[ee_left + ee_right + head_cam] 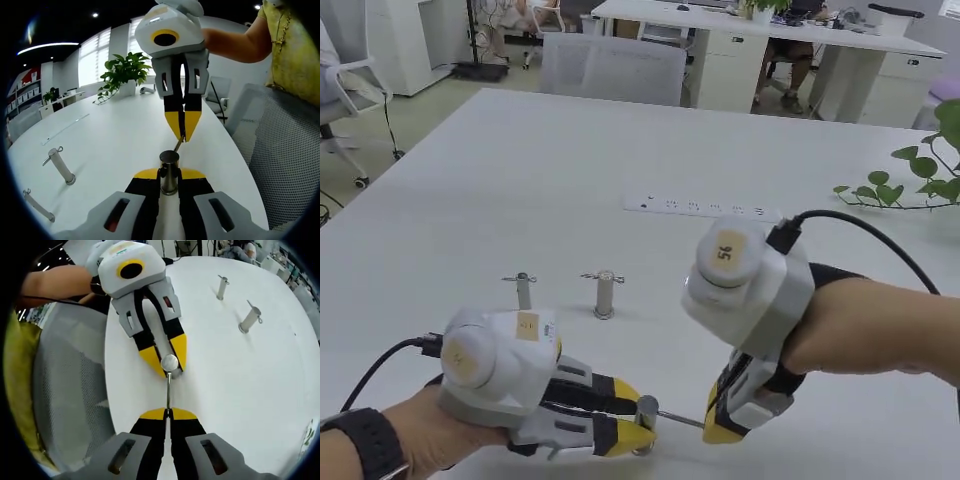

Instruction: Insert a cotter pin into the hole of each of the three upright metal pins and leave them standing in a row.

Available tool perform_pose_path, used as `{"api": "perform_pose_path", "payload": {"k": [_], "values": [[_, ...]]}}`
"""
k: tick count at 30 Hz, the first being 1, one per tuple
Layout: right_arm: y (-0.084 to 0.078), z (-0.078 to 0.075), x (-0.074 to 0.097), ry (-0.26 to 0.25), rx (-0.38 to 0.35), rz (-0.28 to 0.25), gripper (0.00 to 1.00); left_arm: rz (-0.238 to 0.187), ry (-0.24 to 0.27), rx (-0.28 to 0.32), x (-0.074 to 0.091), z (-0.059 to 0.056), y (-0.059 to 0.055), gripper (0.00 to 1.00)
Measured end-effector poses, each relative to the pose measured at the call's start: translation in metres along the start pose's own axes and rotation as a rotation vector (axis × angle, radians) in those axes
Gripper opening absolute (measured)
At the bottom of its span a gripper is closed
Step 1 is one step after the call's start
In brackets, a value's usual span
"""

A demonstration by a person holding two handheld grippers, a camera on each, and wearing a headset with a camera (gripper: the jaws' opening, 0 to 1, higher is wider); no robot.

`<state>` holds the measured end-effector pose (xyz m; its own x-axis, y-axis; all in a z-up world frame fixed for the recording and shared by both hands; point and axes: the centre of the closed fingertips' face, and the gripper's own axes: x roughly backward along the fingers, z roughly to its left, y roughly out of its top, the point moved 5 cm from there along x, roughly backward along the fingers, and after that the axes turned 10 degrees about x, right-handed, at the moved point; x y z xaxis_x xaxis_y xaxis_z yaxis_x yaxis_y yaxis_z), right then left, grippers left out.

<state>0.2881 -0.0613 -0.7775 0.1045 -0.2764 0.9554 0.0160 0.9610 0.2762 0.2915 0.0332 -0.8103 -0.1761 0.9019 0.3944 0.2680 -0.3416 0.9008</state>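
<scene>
Head view looks down on a white worktop (470, 180). At about 6 o'clock of this view the left gripper (638, 413) lies low over the surface. Its fingers (620, 392) are closed narrow around a short metal pin (646, 406), which stands upright on the worktop. The right gripper (718, 430) is at 5 o'clock, just beside the left one. Its fingers (725, 428) are pressed together on a thin cotter pin (680, 418). This piece lies almost level and points toward 9 o'clock, and its free tip is at the side of the metal pin, just under the top. I cannot tell if the tip is inside the hole.

From the right gripper view, the cotter pin runs from its own fingers at 6 o'clock straight toward 12 o'clock and meets the metal pin between the yellow tips of the left gripper.

In the head view, a thin pin (524, 290) and a thick pin (604, 295) stand upright side by side at 11 o'clock from the held one, well apart from it. Each has a fitted cotter (603, 278) across its top. A power strip (700, 208) lies farther off at 12 o'clock, and a plant (920, 180) reaches in at 2 o'clock.
</scene>
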Motion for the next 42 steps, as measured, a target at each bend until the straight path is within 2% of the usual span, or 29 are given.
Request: {"api": "perform_pose_path", "payload": {"k": [6, 11, 18, 38, 42], "values": [[0.002, -0.001, 0.001, -0.019, 0.028, 0.032, 0.03, 0.005, 0.012, 0.002, 0.0, 0.0, 0.0, 0.11], [0.006, -0.002, 0.002, -0.023, 0.04, 0.031, 0.03, 0.009, 0.02, 0.008, 0.001, 0.0, 0.0, 0.11], [0.007, -0.003, 0.003, -0.031, 0.078, 0.068, 0.03, 0.014, 0.024, 0.007, 0.001, 0.0, 0.0, 0.11], [0.012, -0.005, 0.002, -0.049, 0.107, 0.076, 0.03, 0.014, 0.044, 0.035, 0.002, 0.0, 0.001, 0.11], [0.012, -0.005, 0.002, -0.05, 0.116, 0.079, 0.03, 0.008, 0.033, 0.05, 0.003, -0.002, 0.001, 0.12]]}}
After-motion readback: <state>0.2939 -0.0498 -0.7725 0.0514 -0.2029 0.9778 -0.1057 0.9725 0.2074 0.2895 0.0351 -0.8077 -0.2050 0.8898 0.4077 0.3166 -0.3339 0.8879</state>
